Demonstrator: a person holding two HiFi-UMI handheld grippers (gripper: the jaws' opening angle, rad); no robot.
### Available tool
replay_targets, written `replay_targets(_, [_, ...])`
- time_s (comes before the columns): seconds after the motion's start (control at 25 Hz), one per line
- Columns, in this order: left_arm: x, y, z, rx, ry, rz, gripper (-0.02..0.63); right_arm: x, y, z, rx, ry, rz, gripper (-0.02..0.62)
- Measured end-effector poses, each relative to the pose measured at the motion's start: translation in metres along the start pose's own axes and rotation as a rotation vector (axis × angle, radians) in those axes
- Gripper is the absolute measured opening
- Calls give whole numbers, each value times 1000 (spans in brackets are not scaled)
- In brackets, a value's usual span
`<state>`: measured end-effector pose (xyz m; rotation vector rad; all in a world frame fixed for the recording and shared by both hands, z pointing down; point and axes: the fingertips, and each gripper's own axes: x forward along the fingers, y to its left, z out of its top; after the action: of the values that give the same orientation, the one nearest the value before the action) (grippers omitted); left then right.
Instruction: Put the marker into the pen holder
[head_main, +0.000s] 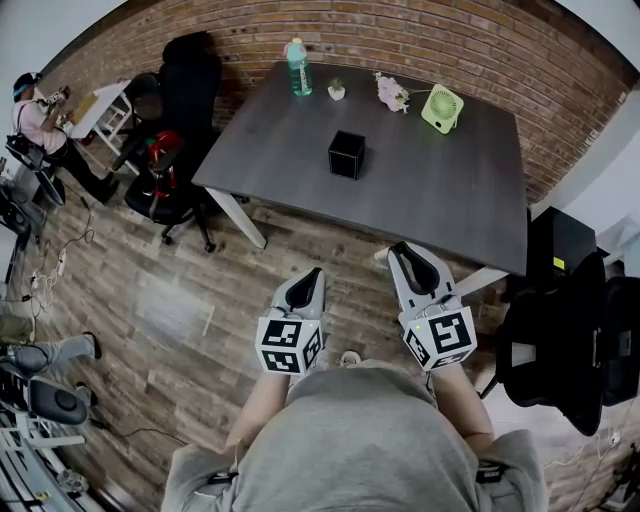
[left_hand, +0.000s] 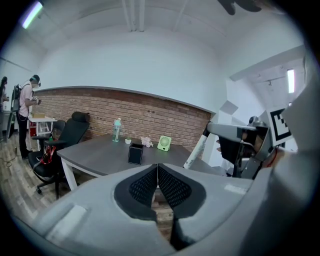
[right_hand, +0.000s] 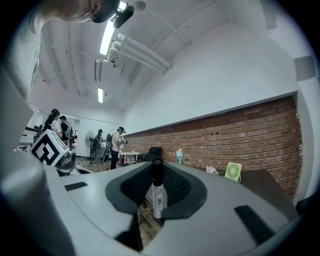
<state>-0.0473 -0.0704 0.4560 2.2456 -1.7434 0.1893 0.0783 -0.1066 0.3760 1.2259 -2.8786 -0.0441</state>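
You had the right gripper (right_hand: 157, 172) pinching the white-barrelled marker with the black cap (right_hand: 157, 194), its jaws closed on the barrel and the cap end standing up above them. Your left gripper (left_hand: 157, 167) carried nothing, its jaws pressed together tip to tip. Both grippers hung over the wood-plank floor (head_main: 180, 300) in front of you, side by side, the right one just short of the near edge of the dark grey table (head_main: 430, 190). The square black pen holder (head_main: 346, 154) stood alone near the table's middle, well apart from the marker. Along the far edge by the brick wall stood a teal plastic bottle (head_main: 299, 67), a small white plant pot (head_main: 337, 91), a bunch of pink flowers (head_main: 392, 93) and a light green desk fan (head_main: 442, 107).
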Motion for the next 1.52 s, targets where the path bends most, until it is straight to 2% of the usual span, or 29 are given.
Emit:
replay_targets(0.36, [11, 3, -1, -8, 17, 13, 18, 11, -10, -6, 25, 7, 3, 64])
replay_targets(0.84, [44, 30, -1, -20, 34, 16, 18, 50, -25, -17, 30, 19, 4, 64])
replay_targets(1.52, [139, 97, 40, -38, 30, 40, 18, 169, -80, -15, 12, 38, 33, 66])
